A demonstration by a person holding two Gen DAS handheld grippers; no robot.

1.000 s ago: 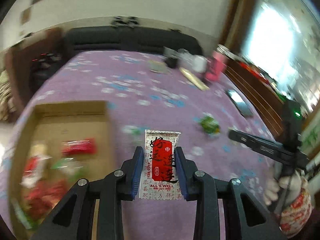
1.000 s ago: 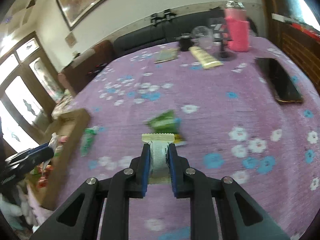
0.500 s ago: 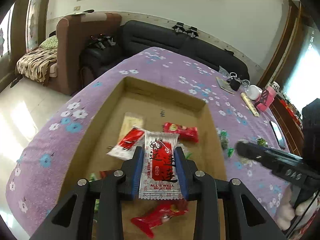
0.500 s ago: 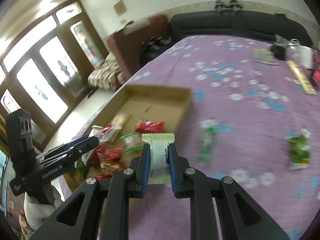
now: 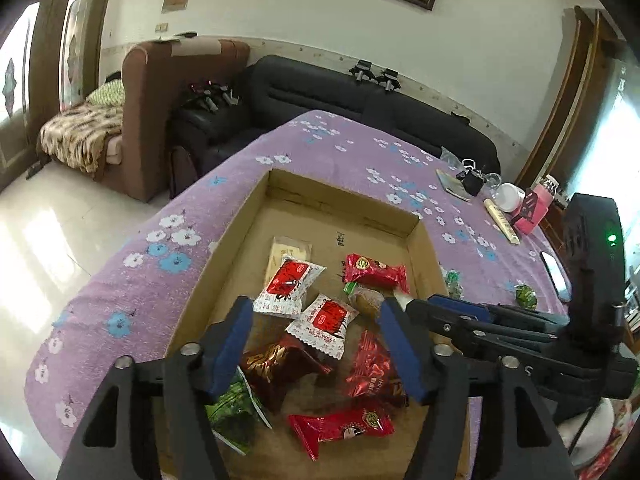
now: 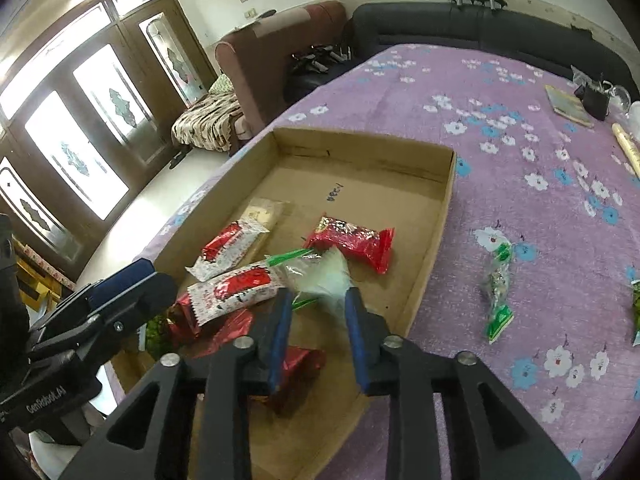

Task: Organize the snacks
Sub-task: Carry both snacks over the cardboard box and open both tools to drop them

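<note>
A shallow cardboard box [image 5: 344, 200] on the purple flowered tablecloth holds several wrapped snacks in red, white-and-red and green. My left gripper [image 5: 316, 316] hangs over it with jaws opening wide and nothing pinched. Below its tips, a white-and-red packet [image 5: 324, 320] lies loose on the pile. My right gripper [image 6: 318, 302] hovers over the box's right half [image 6: 448, 184], jaws opening. A pale packet [image 6: 324, 272], blurred, sits at its fingertips, free of the pads. Each view shows the other tool: the right gripper [image 5: 440, 308] and the left gripper [image 6: 120, 284].
Two green snack packets [image 6: 498, 280] [image 6: 636, 304] lie on the cloth right of the box. Farther back are a phone [image 5: 554, 272], a pink bottle [image 5: 536, 208], a white cup [image 5: 508, 196] and a booklet [image 6: 568, 104]. Sofas stand beyond the table's edge.
Both grippers swung left from the open cloth to above the box. Each then spread its jaws, the left dropping its white-and-red packet and the right letting go of its pale one.
</note>
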